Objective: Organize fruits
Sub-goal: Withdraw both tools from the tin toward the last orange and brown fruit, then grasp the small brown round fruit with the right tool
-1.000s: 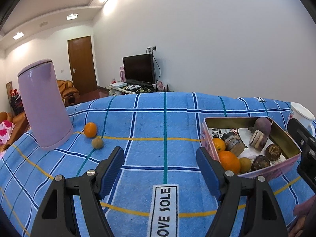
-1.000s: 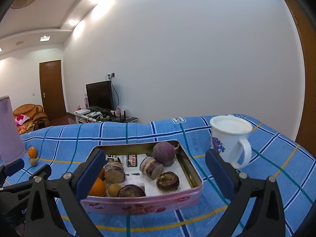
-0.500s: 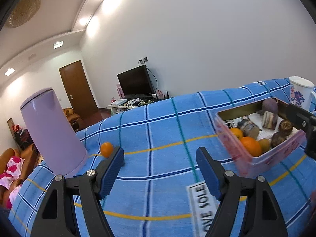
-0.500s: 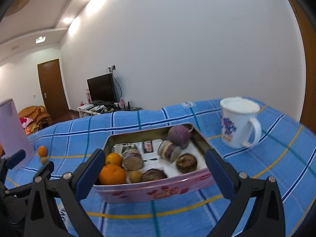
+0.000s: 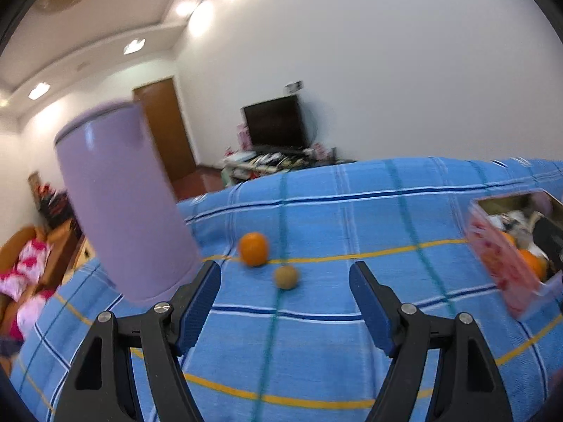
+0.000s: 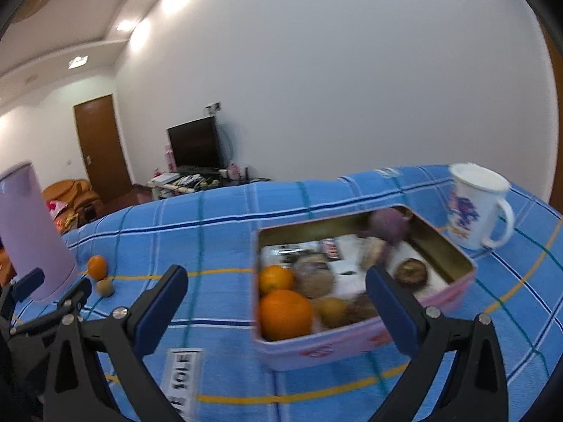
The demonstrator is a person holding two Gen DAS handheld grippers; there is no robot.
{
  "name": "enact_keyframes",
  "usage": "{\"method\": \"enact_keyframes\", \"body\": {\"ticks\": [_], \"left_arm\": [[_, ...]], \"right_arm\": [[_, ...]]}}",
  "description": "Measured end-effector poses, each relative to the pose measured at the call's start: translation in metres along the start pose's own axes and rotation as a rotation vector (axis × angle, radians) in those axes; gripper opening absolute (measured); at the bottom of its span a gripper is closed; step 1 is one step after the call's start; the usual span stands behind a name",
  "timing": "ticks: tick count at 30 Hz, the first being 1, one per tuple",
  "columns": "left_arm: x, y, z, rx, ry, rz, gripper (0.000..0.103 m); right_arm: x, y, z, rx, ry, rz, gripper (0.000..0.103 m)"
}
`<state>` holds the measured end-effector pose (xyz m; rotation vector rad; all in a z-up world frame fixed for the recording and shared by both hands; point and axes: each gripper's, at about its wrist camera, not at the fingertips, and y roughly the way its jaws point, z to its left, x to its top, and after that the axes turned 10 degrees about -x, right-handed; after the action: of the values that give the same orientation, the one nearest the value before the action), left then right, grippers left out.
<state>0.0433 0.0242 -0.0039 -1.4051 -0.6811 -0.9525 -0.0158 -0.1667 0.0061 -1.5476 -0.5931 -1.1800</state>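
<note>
Left claw (image 5: 284, 283) spread, empty, tilted slightly down over cloth (image 5: 334, 344) | right claw (image 6: 276, 288) spread, empty, over tin (image 6: 352, 346) front wall | orange (image 5: 253, 249) and brown fruit (image 5: 286, 277) loose near purple jug (image 5: 119, 204); both round, no long axis | mug (image 6: 475, 207) shows in right view only.

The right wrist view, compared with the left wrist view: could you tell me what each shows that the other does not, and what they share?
Only the right wrist view shows the white mug beside the tin and the left gripper at its left edge. Only the left wrist view shows the left gripper's jaws from behind, open around nothing. Both show the pink tin holding fruit, the loose orange, the small brown fruit, the lilac container and the blue checked cloth.
</note>
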Motion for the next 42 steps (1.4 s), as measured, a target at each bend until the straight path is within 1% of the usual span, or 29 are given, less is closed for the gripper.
{"method": "enact_keyframes", "body": {"ticks": [2, 3, 5, 6, 9, 12, 14, 17, 19, 21, 22, 23, 25, 27, 28, 29, 30, 33, 35, 36, 38, 41, 42], "left_arm": [[0.000, 0.008, 0.019, 0.015, -0.069, 0.033, 0.077], [-0.001, 0.014, 0.035, 0.033, -0.124, 0.062, 0.077], [-0.004, 0.022, 0.054, 0.067, -0.185, 0.101, 0.076], [-0.005, 0.026, 0.066, 0.095, -0.219, 0.126, 0.077], [-0.012, 0.036, 0.091, 0.165, -0.275, 0.182, 0.076], [-0.016, 0.041, 0.109, 0.201, -0.308, 0.216, 0.077], [-0.018, 0.041, 0.115, 0.216, -0.316, 0.223, 0.077], [-0.018, 0.045, 0.125, 0.252, -0.320, 0.226, 0.077], [-0.019, 0.047, 0.128, 0.260, -0.313, 0.235, 0.077], [-0.020, 0.048, 0.130, 0.264, -0.308, 0.240, 0.077], [-0.019, 0.048, 0.132, 0.267, -0.305, 0.242, 0.077], [-0.019, 0.049, 0.133, 0.270, -0.303, 0.243, 0.077], [-0.018, 0.049, 0.135, 0.277, -0.305, 0.241, 0.077], [-0.017, 0.048, 0.136, 0.276, -0.309, 0.243, 0.077], [-0.017, 0.048, 0.136, 0.272, -0.309, 0.241, 0.077], [-0.017, 0.048, 0.136, 0.268, -0.307, 0.239, 0.077], [-0.016, 0.048, 0.137, 0.265, -0.305, 0.237, 0.077], [-0.016, 0.046, 0.135, 0.253, -0.292, 0.229, 0.077], [-0.015, 0.046, 0.131, 0.234, -0.283, 0.218, 0.077], [-0.014, 0.045, 0.129, 0.223, -0.277, 0.209, 0.077], [-0.012, 0.043, 0.122, 0.205, -0.260, 0.194, 0.077], [-0.009, 0.040, 0.112, 0.154, -0.236, 0.166, 0.077], [-0.008, 0.039, 0.107, 0.124, -0.230, 0.155, 0.077]], "right_arm": [[0.000, 0.003, 0.019, 0.023, -0.028, 0.007, 0.103], [0.000, 0.004, 0.025, 0.031, -0.037, 0.010, 0.103], [0.000, 0.009, 0.043, 0.066, -0.065, 0.021, 0.103], [0.000, 0.011, 0.050, 0.080, -0.078, 0.026, 0.103], [0.000, 0.022, 0.078, 0.128, -0.139, 0.058, 0.103], [0.000, 0.034, 0.106, 0.169, -0.192, 0.094, 0.102], [-0.001, 0.045, 0.128, 0.209, -0.240, 0.127, 0.091], [-0.004, 0.061, 0.158, 0.266, -0.308, 0.186, 0.080], [-0.006, 0.071, 0.176, 0.303, -0.338, 0.228, 0.077], [-0.008, 0.079, 0.190, 0.331, -0.360, 0.260, 0.072], [-0.010, 0.083, 0.198, 0.343, -0.379, 0.275, 0.066], [-0.012, 0.087, 0.207, 0.348, -0.403, 0.290, 0.063], [-0.018, 0.096, 0.221, 0.348, -0.447, 0.330, 0.058], [-0.023, 0.105, 0.233, 0.353, -0.479, 0.374, 0.054], [-0.024, 0.107, 0.237, 0.346, -0.493, 0.386, 0.049], [-0.026, 0.108, 0.239, 0.344, -0.502, 0.392, 0.038], [-0.026, 0.107, 0.239, 0.350, -0.504, 0.385, 0.030], [-0.028, 0.102, 0.233, 0.341, -0.501, 0.375, 0.030], [-0.025, 0.097, 0.220, 0.334, -0.467, 0.351, 0.030], [-0.023, 0.091, 0.211, 0.325, -0.447, 0.324, 0.030], [-0.019, 0.077, 0.189, 0.276, -0.426, 0.245, 0.030], [-0.014, 0.060, 0.158, 0.221, -0.384, 0.148, 0.030], [-0.012, 0.055, 0.147, 0.203, -0.361, 0.113, 0.030]]}}
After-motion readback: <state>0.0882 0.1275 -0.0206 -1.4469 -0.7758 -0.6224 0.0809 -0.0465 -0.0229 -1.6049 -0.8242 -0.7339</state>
